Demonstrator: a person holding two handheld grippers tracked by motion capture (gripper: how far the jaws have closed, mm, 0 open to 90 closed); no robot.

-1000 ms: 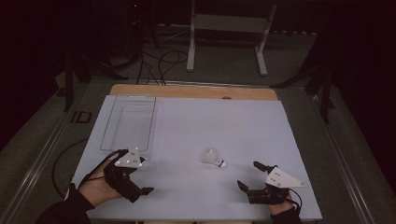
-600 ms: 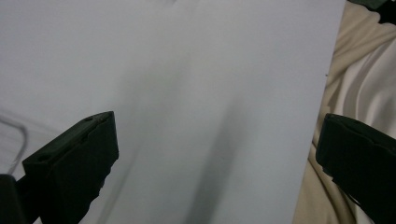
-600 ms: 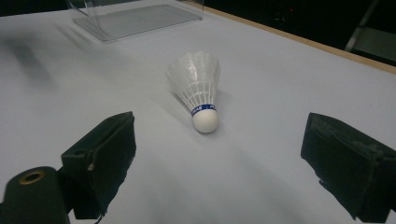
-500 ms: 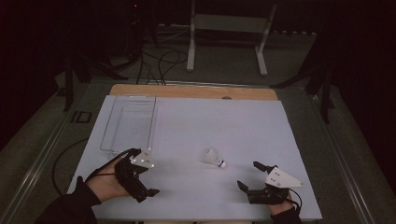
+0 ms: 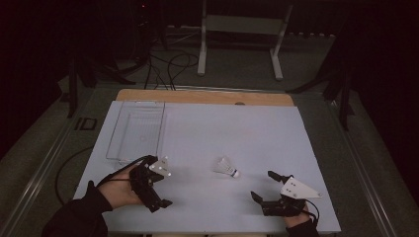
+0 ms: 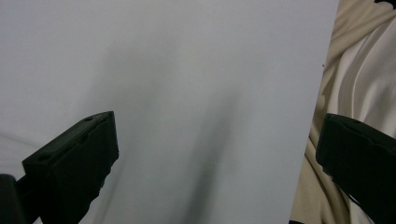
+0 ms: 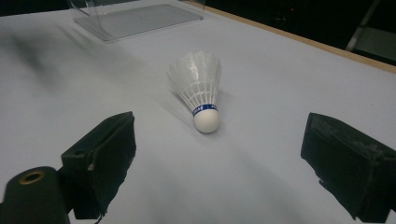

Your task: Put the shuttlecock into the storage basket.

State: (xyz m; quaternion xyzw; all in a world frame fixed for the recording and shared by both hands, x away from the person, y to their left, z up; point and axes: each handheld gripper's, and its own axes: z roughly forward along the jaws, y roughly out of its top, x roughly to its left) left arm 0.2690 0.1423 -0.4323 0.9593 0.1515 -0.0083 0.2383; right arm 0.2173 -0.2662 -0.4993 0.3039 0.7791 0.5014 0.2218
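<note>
Near the table's front edge, the right gripper (image 5: 264, 186) rests with jaws spread wide toward the white feathered shuttlecock (image 5: 227, 167) lying just ahead (cork tip facing it); the left gripper (image 5: 157, 187), also wide open, tilts over the pale blue sheet (image 5: 237, 128) beside a clear plastic tray (image 5: 137, 129).

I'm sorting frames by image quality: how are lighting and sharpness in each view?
High view: the table is lit and its surroundings dark, and the shuttlecock is small but clear. Left gripper view: soft, with smeared shadows on the table. Right gripper view: shuttlecock fairly sharp, clear tray behind it softer.
</note>
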